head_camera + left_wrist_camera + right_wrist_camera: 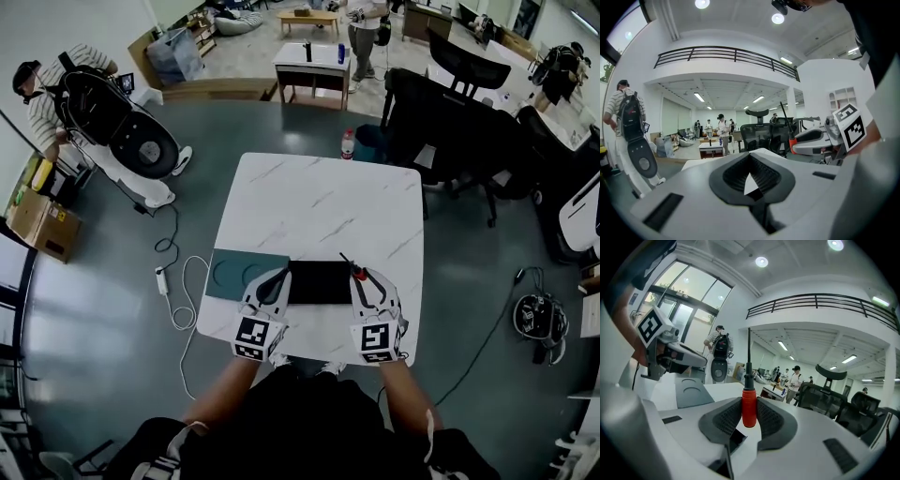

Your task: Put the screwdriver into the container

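White marble-pattern table [319,202] carries a flat black rectangular container [320,281] beside a teal mat [234,274]. The right gripper [749,417] clamps ribbed dark pads on the screwdriver [749,404] by its smooth red handle, just by the container's right end. The thin black shaft points away along the jaws, and the left gripper [751,180] has its jaws together, holding nothing.

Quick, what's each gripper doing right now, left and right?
Left hand-held gripper: closed, nothing in it.
Right hand-held gripper: closed on the screwdriver, by its red handle.
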The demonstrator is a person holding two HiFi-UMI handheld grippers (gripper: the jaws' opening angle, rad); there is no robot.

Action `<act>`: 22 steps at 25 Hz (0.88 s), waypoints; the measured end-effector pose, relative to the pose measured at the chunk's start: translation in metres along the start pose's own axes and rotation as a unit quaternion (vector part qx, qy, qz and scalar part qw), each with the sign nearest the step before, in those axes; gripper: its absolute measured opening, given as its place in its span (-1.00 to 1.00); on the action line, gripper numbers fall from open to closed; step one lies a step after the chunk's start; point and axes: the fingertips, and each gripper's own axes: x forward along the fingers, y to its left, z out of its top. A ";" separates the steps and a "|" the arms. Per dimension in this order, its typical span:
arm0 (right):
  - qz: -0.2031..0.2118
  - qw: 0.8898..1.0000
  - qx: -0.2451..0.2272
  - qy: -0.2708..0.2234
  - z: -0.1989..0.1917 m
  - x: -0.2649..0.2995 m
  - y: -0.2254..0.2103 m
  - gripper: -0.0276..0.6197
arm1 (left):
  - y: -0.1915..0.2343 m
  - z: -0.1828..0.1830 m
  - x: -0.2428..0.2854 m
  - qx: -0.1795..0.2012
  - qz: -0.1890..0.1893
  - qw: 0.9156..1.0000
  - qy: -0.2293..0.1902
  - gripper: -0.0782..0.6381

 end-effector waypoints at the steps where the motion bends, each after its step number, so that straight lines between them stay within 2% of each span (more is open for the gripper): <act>1: 0.003 1.000 -0.008 0.007 -0.004 0.004 0.004 -0.57 | 0.004 -0.002 -0.002 -0.001 0.002 1.000 0.001 -0.77; 6: 0.032 0.995 -0.081 0.044 -0.023 0.027 0.029 -0.57 | 0.027 -0.014 -0.009 -0.009 0.018 1.000 0.008 -0.77; 12: 0.081 0.975 -0.180 0.103 -0.061 0.052 0.062 -0.57 | 0.047 -0.032 -0.017 -0.021 0.023 0.999 0.018 -0.77; 15: 0.114 0.956 -0.226 0.151 -0.085 0.060 0.074 -0.57 | 0.051 -0.039 -0.021 -0.031 0.025 0.999 0.022 -0.77; 18: 0.149 0.931 -0.270 0.198 -0.111 0.067 0.083 -0.57 | 0.054 -0.042 -0.023 -0.036 0.027 0.999 0.022 -0.77; 22: 0.193 0.898 -0.305 0.251 -0.137 0.073 0.090 -0.57 | 0.059 -0.043 -0.026 -0.043 0.029 0.999 0.016 -0.77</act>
